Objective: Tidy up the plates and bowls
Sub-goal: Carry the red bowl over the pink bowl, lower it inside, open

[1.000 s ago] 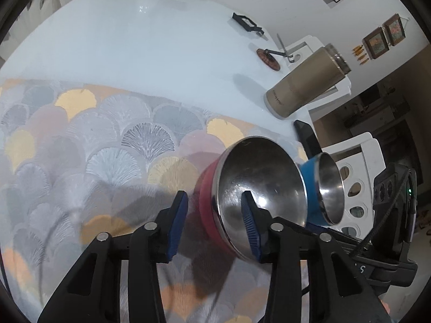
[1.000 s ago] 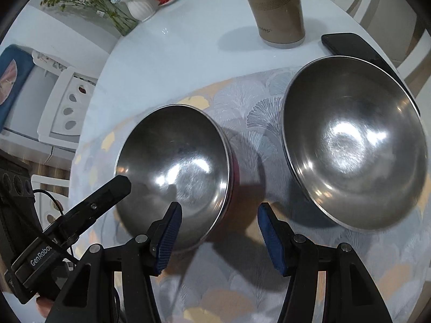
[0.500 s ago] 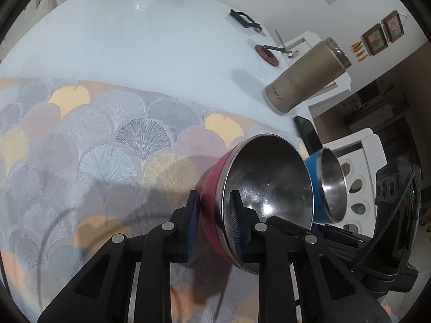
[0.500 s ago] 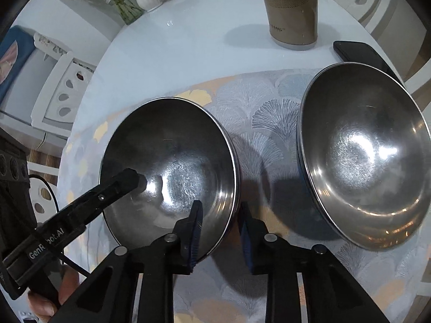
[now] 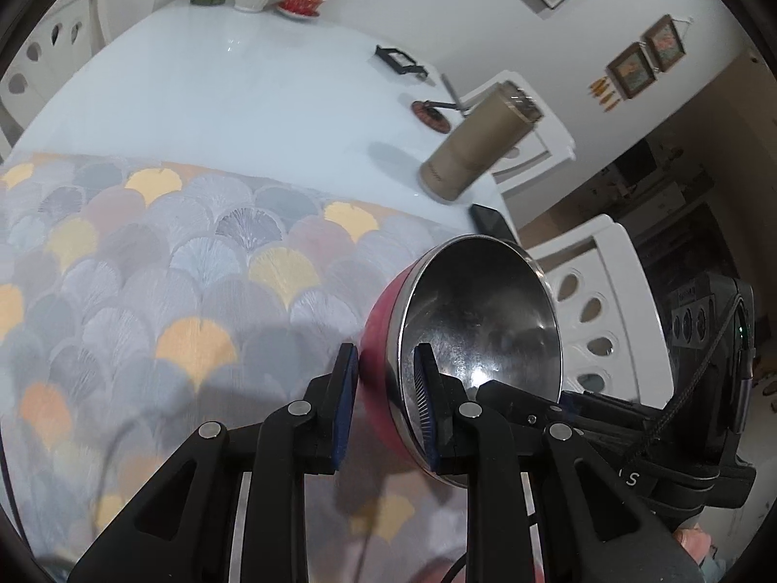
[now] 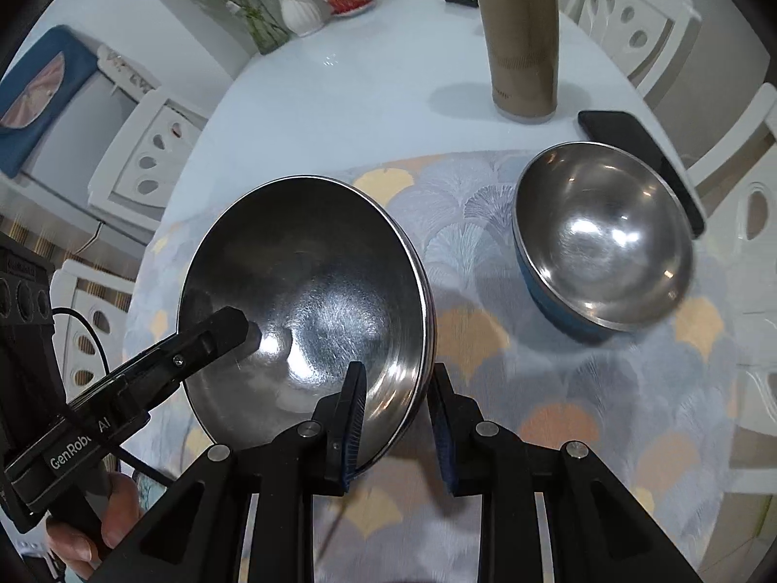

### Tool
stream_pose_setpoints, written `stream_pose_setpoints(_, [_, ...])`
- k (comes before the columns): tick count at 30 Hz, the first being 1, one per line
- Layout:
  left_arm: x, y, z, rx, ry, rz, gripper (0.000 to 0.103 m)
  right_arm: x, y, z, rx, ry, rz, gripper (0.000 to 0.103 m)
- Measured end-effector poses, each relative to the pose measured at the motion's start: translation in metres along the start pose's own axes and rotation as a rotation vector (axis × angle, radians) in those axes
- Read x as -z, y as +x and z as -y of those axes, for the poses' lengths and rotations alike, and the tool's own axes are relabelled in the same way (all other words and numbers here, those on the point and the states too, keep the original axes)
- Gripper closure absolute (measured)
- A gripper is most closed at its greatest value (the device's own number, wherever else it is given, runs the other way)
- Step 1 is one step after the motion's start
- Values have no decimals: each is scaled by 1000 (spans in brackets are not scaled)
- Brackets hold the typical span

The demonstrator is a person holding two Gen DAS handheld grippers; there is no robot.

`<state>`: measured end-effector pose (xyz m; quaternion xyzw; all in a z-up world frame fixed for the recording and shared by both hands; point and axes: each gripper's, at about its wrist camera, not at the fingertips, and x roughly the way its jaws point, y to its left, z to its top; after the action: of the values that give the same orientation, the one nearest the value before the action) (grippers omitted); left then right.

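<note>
Both hand-held grippers are clamping the red bowl's rim: the left hand-held gripper (image 5: 383, 403) is pinching one side and the right hand-held gripper (image 6: 396, 430) the opposite. The red bowl (image 5: 478, 335), steel inside and red outside, is tilting above the patterned cloth (image 6: 607, 413) on the tabletop (image 5: 233, 97). Both are pointing steeply downward, with the blue bowl (image 6: 602, 238) sitting nearby.

Two steel-lined bowls: one red bowl (image 5: 478, 325), one blue bowl (image 6: 602, 235). Two grippers: left gripper (image 5: 386, 405), right gripper (image 6: 398, 430). One tan tumbler (image 6: 519, 39), one black phone (image 6: 636, 155), one patterned placemat (image 5: 145, 262), one white vase (image 6: 301, 12).
</note>
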<state>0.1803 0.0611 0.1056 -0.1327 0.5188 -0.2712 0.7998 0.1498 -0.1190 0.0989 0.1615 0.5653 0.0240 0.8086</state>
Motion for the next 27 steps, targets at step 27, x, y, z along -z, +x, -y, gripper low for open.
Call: stream_pose_setpoints(27, [122,-80,56,85,151,-20,83,145,-100,-16,89,102,25,77])
